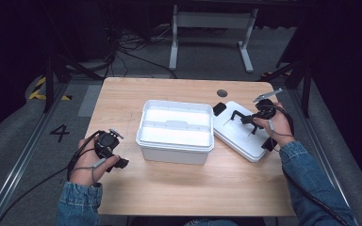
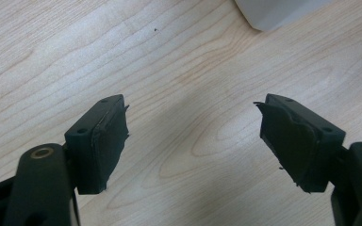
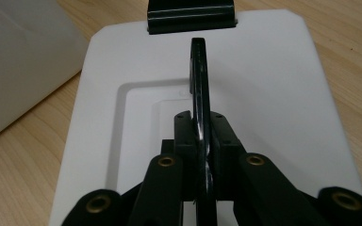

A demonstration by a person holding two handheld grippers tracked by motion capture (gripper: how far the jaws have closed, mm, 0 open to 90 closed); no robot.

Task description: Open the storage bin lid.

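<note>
Right gripper [image 3: 201, 141]: my jaws were clamped hard on the black handle [image 3: 199, 80] of the white lid [image 3: 273, 94], pads pressed flat against both faces of the thin handle bar. Through the right gripper view the handle stood on edge, running away from me toward a black latch [image 3: 192, 18] at the lid's far edge. The lid's raised rectangular panel lay directly beneath the grip.

From the high view, the lid [image 1: 245, 141] lay on the wooden table [image 1: 179, 188], on the right, just beside the open white storage box [image 1: 176, 129] and tilted at an angle to it. Whether lid and box touched, I could not tell. My right gripper [image 1: 247, 118] sat over the lid's middle, the right hand [image 1: 273, 123] behind it, a denim sleeve [image 1: 306, 179] trailing toward the table's near edge.

Left gripper [image 2: 193, 136]: jaws stood wide apart with nothing between them, bare wood grain showing through the gap. The pads looked worn, edges frayed. A corner of the white box [image 2: 273, 12] sat at the top of the left gripper view, well clear of the fingertips. In the high view the left gripper [image 1: 118, 162] rested low near the table's front left, the left hand [image 1: 87, 167] around it, apart from the box.

The box interior appeared white, with a shallow divider across it.
</note>
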